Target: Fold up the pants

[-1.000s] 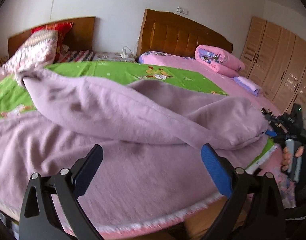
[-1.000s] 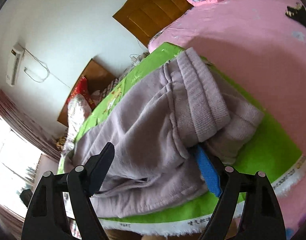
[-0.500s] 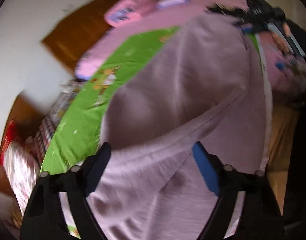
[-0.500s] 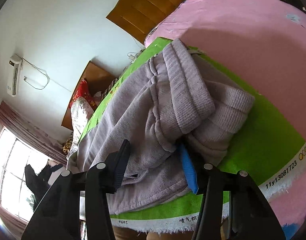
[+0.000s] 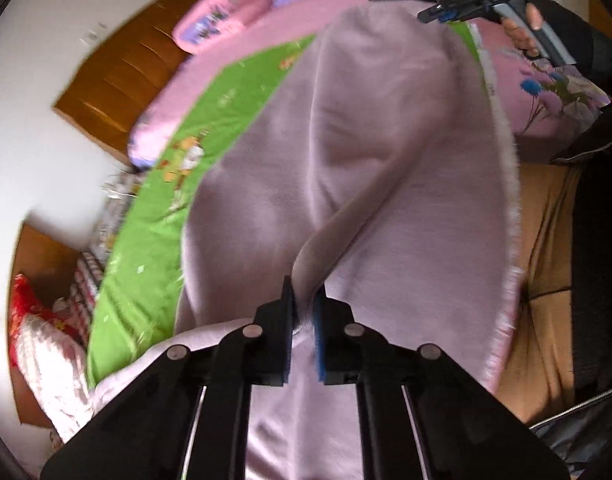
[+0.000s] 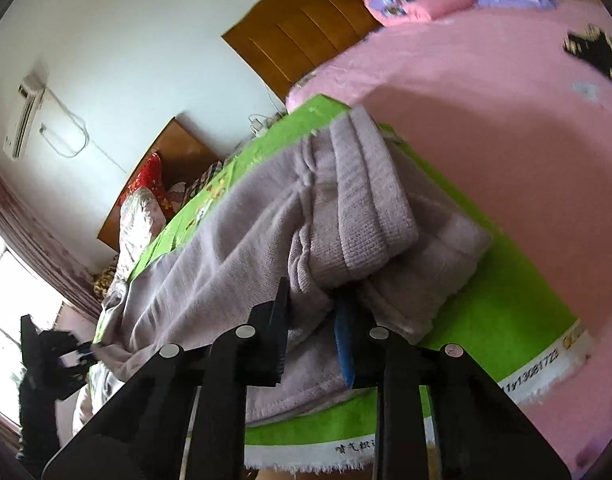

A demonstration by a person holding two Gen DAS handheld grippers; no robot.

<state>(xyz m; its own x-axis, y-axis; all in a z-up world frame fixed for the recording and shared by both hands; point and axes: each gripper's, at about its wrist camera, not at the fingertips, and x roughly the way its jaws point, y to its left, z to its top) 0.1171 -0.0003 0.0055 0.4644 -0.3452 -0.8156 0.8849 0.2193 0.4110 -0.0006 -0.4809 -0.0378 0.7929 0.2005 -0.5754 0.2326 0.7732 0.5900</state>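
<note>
The left gripper (image 5: 304, 304) pinches a thin fold of the pants (image 5: 386, 184). The right gripper (image 6: 314, 312) has just closed on the thick waistband (image 6: 366, 216) — a thin pinch may slip when lifted.

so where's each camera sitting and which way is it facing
Left wrist: sits on the left tool, looking down along it over the lilac pants on the green sheet; the jaws have just closed on a pinched fold. The person's hand holding the right tool shows top right.
Right wrist: sits on the right tool, facing the ribbed waistband; the jaws have just closed around it. The left tool shows small at far left.
Both views share the pants, the green sheet and the wooden headboard.
</note>
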